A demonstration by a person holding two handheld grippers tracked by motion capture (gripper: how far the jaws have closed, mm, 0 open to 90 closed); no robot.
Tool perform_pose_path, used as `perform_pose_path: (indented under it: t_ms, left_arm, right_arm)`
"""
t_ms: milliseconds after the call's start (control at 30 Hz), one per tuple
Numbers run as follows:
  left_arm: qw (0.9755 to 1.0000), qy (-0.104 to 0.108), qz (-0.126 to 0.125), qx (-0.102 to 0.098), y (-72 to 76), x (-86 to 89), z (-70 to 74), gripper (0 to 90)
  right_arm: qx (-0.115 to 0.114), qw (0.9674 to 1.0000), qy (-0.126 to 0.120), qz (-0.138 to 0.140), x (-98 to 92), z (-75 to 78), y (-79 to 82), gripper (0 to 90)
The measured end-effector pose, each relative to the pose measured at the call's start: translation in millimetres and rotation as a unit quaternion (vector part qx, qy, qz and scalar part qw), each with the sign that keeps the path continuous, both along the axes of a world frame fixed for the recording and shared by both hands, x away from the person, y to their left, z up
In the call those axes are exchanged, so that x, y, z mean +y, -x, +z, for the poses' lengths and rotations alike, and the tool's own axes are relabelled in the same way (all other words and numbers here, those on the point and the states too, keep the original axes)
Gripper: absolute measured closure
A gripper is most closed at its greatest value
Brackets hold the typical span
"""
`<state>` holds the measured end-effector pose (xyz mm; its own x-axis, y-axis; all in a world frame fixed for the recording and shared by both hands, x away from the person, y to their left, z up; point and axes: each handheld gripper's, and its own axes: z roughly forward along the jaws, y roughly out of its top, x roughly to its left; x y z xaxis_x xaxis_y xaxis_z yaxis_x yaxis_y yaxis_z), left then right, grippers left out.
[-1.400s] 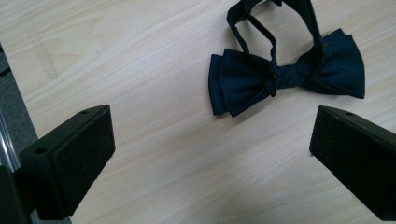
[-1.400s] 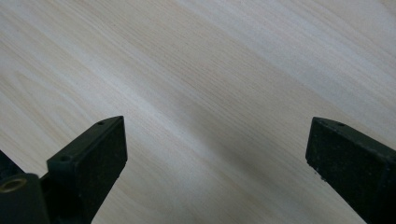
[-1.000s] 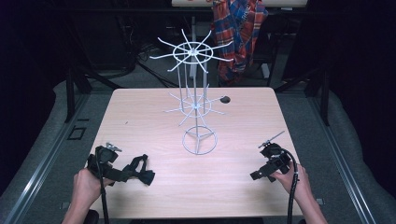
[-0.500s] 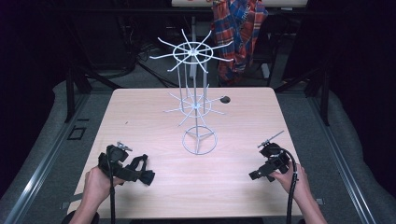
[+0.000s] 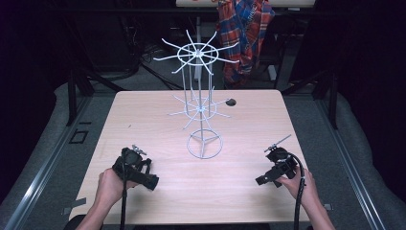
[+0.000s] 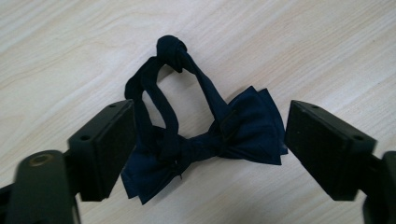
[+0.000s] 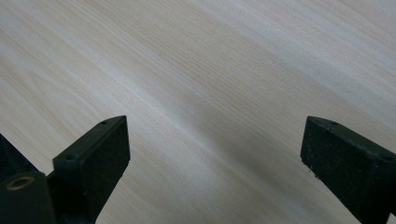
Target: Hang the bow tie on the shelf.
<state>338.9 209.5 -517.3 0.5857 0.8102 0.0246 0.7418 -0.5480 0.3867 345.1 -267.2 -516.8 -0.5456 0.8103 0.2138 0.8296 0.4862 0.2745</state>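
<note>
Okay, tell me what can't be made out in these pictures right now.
- High view: the bow tie is hidden under the left gripper.
- Left gripper view: one wing of the bow tie is partly behind a jaw.
- High view: the dark thing behind the wire rack is too small to identify.

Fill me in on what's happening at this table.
A person holds a gripper in each hand over a wooden table. The left gripper is open with a dark blue bow tie lying on the table between its jaws, not yet gripped. The right gripper is open over bare wood. A white wire rack with hooks stands mid-table, nothing hanging on it.
</note>
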Motion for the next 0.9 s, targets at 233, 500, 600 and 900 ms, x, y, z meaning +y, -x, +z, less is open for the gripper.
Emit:
perform_pose_path:
  t_ms: [233, 500, 600, 900]
  left_arm:
    - [0.9999, -0.006, -0.007, 0.011, -5.2, -6.9, -5.0, 45.9]
    - [0.9988, -0.021, -0.007, 0.044, -11.3, -8.8, -13.1, 58.8]
    - [0.9985, -0.021, -0.012, 0.049, -11.5, -9.9, -15.8, 66.8]
    - [0.9985, -0.013, -0.034, 0.042, -8.8, -10.6, -13.0, 86.8]
  right_arm:
    - [0.002, 1.0, 0.007, 0.003, 0.3, -0.9, -0.4, 11.4]
    - [0.002, 1.0, 0.005, 0.001, -0.7, -1.2, -0.2, 11.6]
    - [0.004, 1.0, 0.002, -0.001, -0.8, -1.5, 0.1, 11.8]
    - [0.005, 1.0, 0.003, 0.002, -1.1, -1.1, 0.3, 12.3]
